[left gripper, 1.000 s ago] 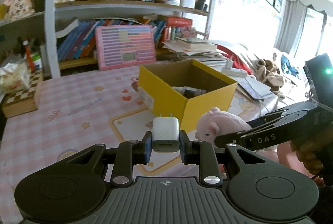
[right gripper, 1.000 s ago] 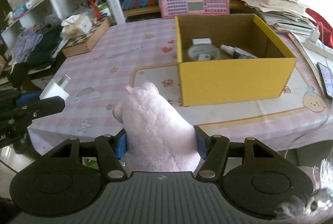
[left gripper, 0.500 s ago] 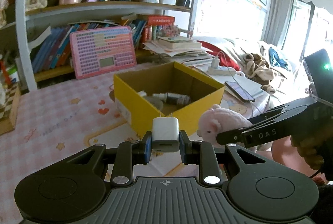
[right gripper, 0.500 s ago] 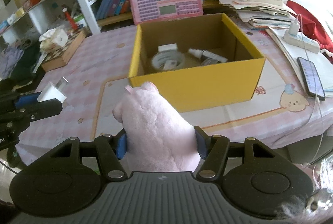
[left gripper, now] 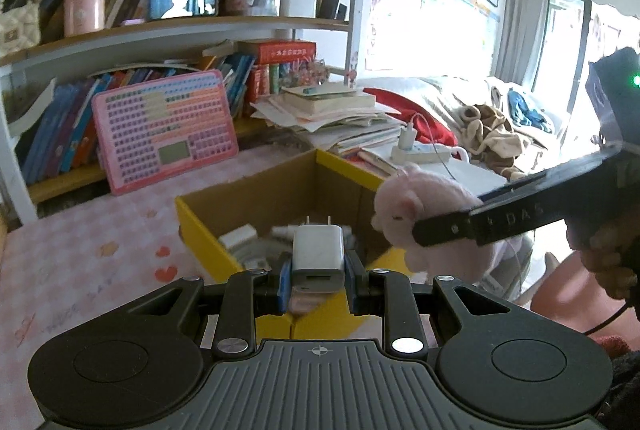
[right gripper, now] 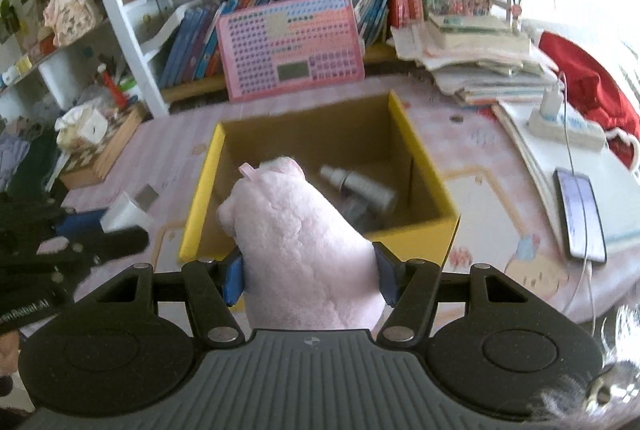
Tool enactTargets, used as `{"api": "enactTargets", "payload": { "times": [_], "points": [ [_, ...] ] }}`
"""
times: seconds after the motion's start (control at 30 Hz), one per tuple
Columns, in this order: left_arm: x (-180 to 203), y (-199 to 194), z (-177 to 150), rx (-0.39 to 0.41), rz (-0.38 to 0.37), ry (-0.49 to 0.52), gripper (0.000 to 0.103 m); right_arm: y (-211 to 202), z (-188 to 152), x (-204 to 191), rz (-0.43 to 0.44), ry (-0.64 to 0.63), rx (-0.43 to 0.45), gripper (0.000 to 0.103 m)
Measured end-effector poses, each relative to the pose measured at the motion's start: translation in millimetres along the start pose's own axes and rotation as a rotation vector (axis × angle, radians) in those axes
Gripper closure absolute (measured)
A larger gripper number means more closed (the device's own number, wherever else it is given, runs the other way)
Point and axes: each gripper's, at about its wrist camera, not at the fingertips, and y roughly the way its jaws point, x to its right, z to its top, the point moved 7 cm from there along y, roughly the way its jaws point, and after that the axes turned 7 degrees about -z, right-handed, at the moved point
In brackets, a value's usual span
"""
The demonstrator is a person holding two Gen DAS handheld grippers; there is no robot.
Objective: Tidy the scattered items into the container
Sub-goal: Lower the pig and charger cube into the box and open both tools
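Observation:
A yellow cardboard box (left gripper: 208, 242) (right gripper: 416, 146) stands open on the pink checked table, with a small spray bottle (right gripper: 360, 184) and other small items inside. My left gripper (left gripper: 318, 274) is shut on a white plug charger (left gripper: 318, 250), prongs pointing forward, held over the box's near wall. My right gripper (right gripper: 310, 272) is shut on a pink plush toy (right gripper: 296, 238), whose head hangs over the box's near edge. In the left wrist view the plush toy (left gripper: 424, 206) and the right gripper's finger (left gripper: 520, 218) hover at the box's right side. The charger (right gripper: 126, 210) appears left of the box in the right wrist view.
A pink keyboard toy (right gripper: 290, 46) leans against the bookshelf behind the box. Stacked books and papers (right gripper: 480, 58), a power strip (right gripper: 568, 126) and a phone on a cable (right gripper: 580, 214) lie to the right. A tissue box on a checkered case (right gripper: 92, 138) sits left.
Both grippers have moved forward toward the yellow box with their loads; the box now lies directly under the charger and the plush head. Grips are unchanged.

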Motion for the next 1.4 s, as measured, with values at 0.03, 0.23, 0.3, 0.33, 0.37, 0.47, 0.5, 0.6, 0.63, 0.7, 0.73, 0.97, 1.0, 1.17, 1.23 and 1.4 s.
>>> {"api": "enactTargets", "payload": {
  "times": [0.03, 0.23, 0.3, 0.33, 0.37, 0.47, 0.5, 0.6, 0.63, 0.7, 0.73, 0.97, 1.0, 1.17, 1.23, 1.4],
  "points": [
    [0.5, 6.1, 3.1, 0.000, 0.001, 0.001, 0.078, 4.1, 6.7, 4.6, 0.002, -0.006, 0.007, 0.043],
    [0.1, 45.4, 19.2, -0.012, 0.026, -0.001, 0.078, 37.6, 47.3, 21.2, 0.026, -0.072, 0.030, 0.043],
    [-0.4, 58.2, 21.4, -0.022, 0.036, -0.004, 0.078, 52.9, 58.6, 22.6, 0.039, -0.099, 0.027, 0.043],
    [-1.3, 65.6, 21.9, -0.032, 0.042, -0.005, 0.078, 61.4, 63.1, 22.6, 0.045, -0.114, 0.022, 0.043],
    [-2.2, 73.2, 22.0, -0.044, 0.047, -0.004, 0.078, 70.9, 67.2, 22.4, 0.049, -0.130, 0.014, 0.043],
    [-4.4, 95.8, 19.7, -0.080, 0.065, 0.007, 0.078, 99.9, 74.6, 19.4, 0.055, -0.192, -0.014, 0.043],
    [-6.1, 102.9, 18.4, -0.096, 0.071, 0.008, 0.078, 109.7, 75.3, 17.5, 0.056, -0.211, -0.025, 0.043],
    [-10.9, 120.8, 14.2, -0.140, 0.082, 0.007, 0.078, 138.6, 76.1, 12.9, 0.060, -0.266, -0.065, 0.043],
    [-12.3, 125.9, 12.9, -0.152, 0.086, 0.007, 0.078, 147.4, 76.0, 11.8, 0.063, -0.282, -0.078, 0.043],
    [-14.3, 134.5, 10.9, -0.172, 0.087, 0.001, 0.078, 161.9, 75.9, 9.6, 0.069, -0.305, -0.100, 0.043],
    [-16.0, 138.6, 10.2, -0.181, 0.087, -0.003, 0.078, 168.3, 76.1, 8.4, 0.072, -0.317, -0.109, 0.043],
    [-25.1, 157.6, 7.8, -0.235, 0.077, -0.034, 0.078, 204.3, 81.5, 2.4, 0.089, -0.366, -0.161, 0.042],
    [-26.0, 159.2, 7.7, -0.241, 0.075, -0.039, 0.078, 208.6, 82.1, 1.7, 0.092, -0.370, -0.169, 0.042],
    [-29.4, 163.6, 7.2, -0.268, 0.063, -0.059, 0.078, 221.7, 84.7, -1.6, 0.084, -0.407, -0.173, 0.040],
    [-29.5, 164.3, 7.9, -0.270, 0.063, -0.063, 0.078, 223.6, 87.0, -2.5, 0.084, -0.416, -0.174, 0.040],
    [-27.3, 165.5, 5.1, -0.277, 0.074, -0.064, 0.078, 227.2, 89.5, -7.4, 0.103, -0.439, -0.179, 0.040]
  ]
}}
